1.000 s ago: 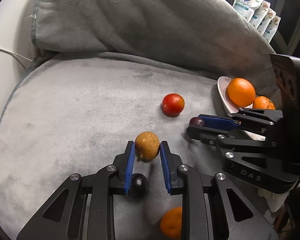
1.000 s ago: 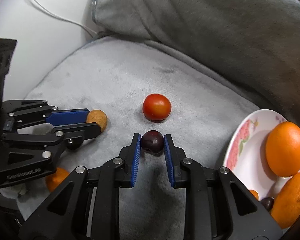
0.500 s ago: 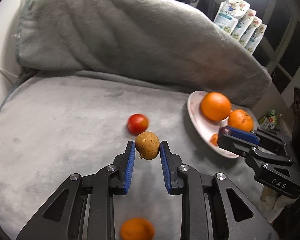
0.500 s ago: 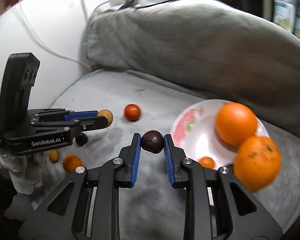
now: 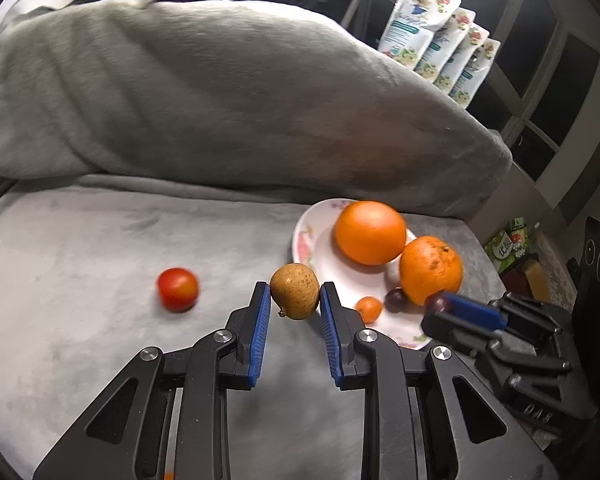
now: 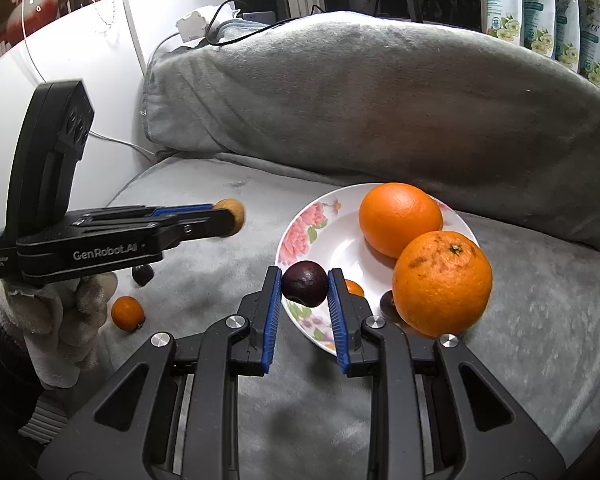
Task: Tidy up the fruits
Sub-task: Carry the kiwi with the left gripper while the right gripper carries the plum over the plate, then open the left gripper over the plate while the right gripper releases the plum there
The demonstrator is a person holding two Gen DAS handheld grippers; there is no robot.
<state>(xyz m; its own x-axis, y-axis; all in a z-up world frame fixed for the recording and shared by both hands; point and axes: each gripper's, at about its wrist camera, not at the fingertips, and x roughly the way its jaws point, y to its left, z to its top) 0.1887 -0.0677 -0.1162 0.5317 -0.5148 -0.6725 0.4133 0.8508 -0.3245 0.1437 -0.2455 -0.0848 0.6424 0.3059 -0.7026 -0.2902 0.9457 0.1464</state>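
Both tools had lifted off the blanket toward the plate (image 6: 296, 236): left tool (image 5: 295, 298) gripped the brown fruit (image 5: 294, 295), right tool (image 6: 304, 285) the plum (image 6: 304, 283).

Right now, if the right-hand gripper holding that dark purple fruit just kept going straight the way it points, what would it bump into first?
Probably the white flowered plate: the right gripper, shut on the dark purple round fruit, points down at its near rim. The small orange fruit on the plate lies just beyond. Depth is hard to judge here.

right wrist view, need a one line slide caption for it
Right gripper holds a dark plum over the floral plate of oranges; left gripper carries a brown fruit.
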